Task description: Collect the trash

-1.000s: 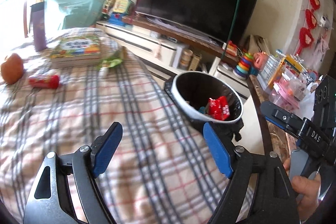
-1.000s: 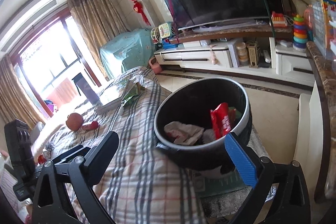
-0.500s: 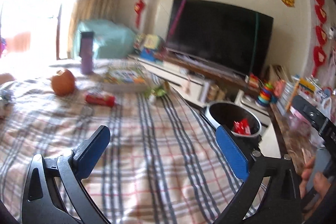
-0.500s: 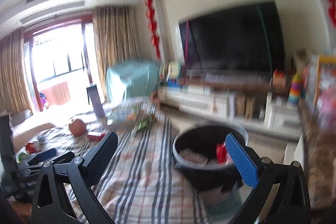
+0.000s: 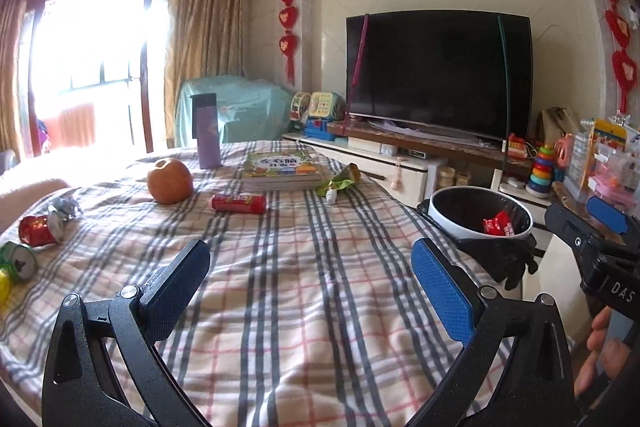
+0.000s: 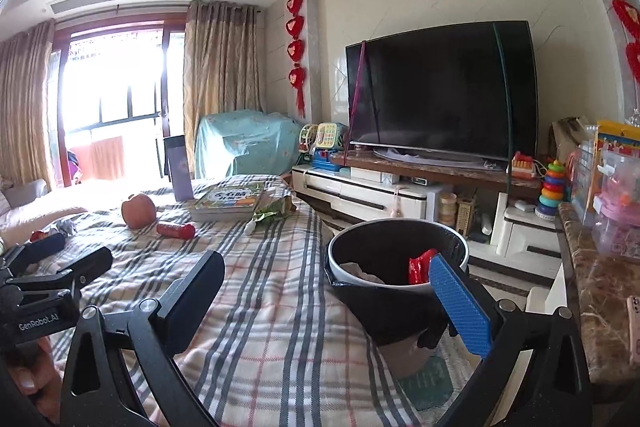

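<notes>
A black-lined trash bin stands off the right edge of the plaid-covered table and holds a red wrapper and crumpled paper. My left gripper is open and empty above the near cloth. My right gripper is open and empty beside the bin. On the cloth lie a red tube wrapper, a green wrapper, and crushed cans at far left.
An apple, a stack of books and a purple bottle stand on the far side of the table. A TV on a low cabinet is behind. A marble counter with toys is at right.
Both grippers have pulled back and tilted up from the bin. The view now takes in the whole table and room. Both stay open and empty.
</notes>
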`<state>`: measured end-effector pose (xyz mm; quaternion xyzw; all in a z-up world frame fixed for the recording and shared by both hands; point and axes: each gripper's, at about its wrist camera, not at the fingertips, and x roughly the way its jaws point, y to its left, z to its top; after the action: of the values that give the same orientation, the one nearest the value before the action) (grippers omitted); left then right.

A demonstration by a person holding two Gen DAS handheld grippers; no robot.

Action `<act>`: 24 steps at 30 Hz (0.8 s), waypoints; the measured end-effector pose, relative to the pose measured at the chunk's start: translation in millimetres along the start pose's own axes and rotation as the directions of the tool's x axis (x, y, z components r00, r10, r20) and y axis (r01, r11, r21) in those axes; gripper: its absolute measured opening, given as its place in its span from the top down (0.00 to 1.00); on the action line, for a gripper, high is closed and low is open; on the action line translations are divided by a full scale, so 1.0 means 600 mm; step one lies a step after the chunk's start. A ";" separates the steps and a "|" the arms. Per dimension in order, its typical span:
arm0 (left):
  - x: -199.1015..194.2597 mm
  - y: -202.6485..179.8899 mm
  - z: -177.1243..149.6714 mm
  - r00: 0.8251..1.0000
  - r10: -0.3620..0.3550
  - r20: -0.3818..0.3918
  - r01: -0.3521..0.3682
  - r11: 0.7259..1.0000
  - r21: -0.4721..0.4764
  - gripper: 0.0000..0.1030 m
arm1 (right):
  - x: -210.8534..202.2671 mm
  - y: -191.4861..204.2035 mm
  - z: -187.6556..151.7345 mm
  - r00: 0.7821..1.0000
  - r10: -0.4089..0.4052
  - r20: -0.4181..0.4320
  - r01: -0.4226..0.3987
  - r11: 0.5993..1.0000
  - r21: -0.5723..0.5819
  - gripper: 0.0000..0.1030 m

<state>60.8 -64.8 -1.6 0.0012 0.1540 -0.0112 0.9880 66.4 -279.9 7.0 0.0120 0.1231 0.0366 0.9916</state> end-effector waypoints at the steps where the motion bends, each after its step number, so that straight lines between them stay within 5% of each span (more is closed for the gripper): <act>1: -0.004 -0.002 -0.002 1.000 0.008 0.002 -0.008 1.000 0.005 0.00 | -0.002 -0.001 -0.001 1.000 0.002 0.000 -0.002 1.000 0.002 0.00; 24: -0.036 -0.004 -0.013 0.999 0.036 -0.014 -0.036 0.999 0.009 0.00 | -0.014 -0.007 -0.015 1.000 -0.011 -0.020 0.011 1.000 0.002 0.00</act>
<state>38.2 -66.6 -2.3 0.0085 0.1608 0.0059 0.9869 56.6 -284.6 0.1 0.0118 0.1332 0.0310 0.9905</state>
